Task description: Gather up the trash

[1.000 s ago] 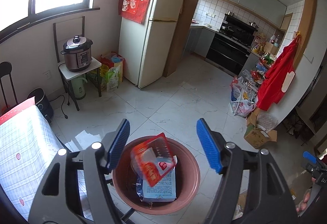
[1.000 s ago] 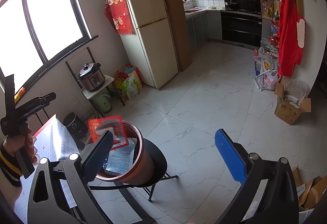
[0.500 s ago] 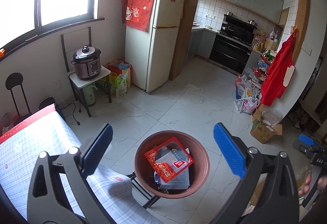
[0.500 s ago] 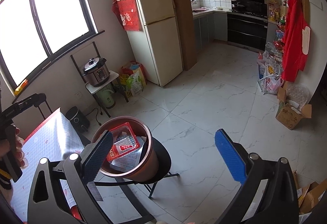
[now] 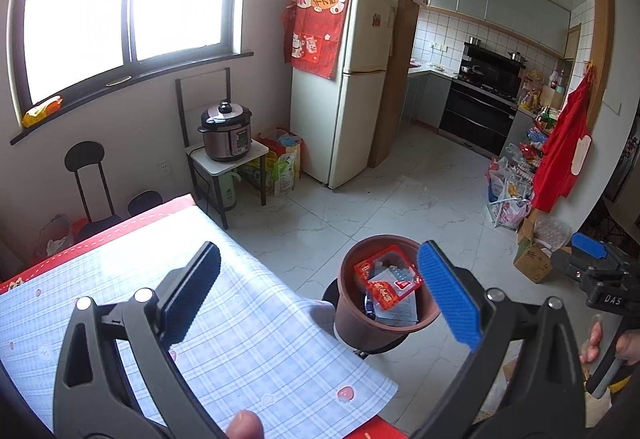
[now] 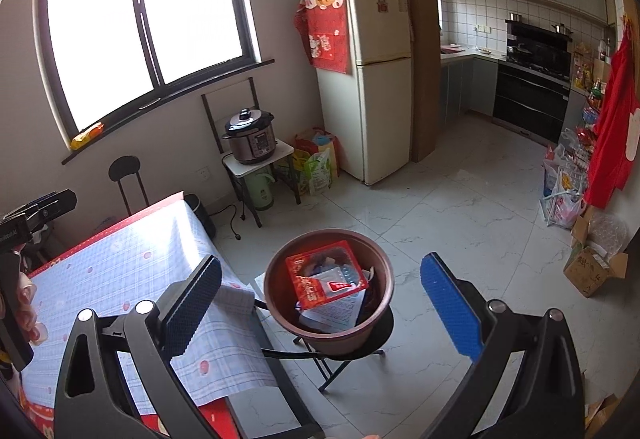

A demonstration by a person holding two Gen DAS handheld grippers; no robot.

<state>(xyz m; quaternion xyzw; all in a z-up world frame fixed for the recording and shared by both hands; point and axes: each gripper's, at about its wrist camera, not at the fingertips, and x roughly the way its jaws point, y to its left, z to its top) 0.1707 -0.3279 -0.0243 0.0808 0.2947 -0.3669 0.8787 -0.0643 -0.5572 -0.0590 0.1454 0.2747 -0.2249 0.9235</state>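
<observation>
Left gripper [image 5: 318, 295]: fingers spread wide, nothing between the pads, no contact with any object. Left finger [image 5: 192, 293] positioned above the checked tablecloth [image 5: 260, 351]; right finger [image 5: 448, 299] seen over the floor, overlapping the near right rim of the brown pot [image 5: 360, 327] in this view.

Right gripper [image 6: 320, 303]: fingers likewise spread wide, holding nothing. Left finger [image 6: 192, 299] above the tablecloth edge; right finger [image 6: 450, 305] over bare floor tiles [image 6: 460, 223].

Trash located inside the brown pot: a red snack packet [image 6: 324, 279] lying tilted on top, white printed paper [image 6: 340, 309] beneath it. Pot seated on a black round stool [image 6: 352, 343] just beside the table corner, its rim near but apart from the hanging tablecloth edge.

Table [image 5: 168, 207] with red border running along its far side, corner pointing toward the pot. Open tiled floor beyond and right of the pot, extending to the refrigerator [image 5: 340, 87] and kitchen entrance. Obstacles along the left wall: pressure cooker [image 5: 226, 133] on a small side table, black chair [image 5: 86, 175]. Cardboard box [image 6: 592, 271] and bags by the right wall, well apart from the pot.
</observation>
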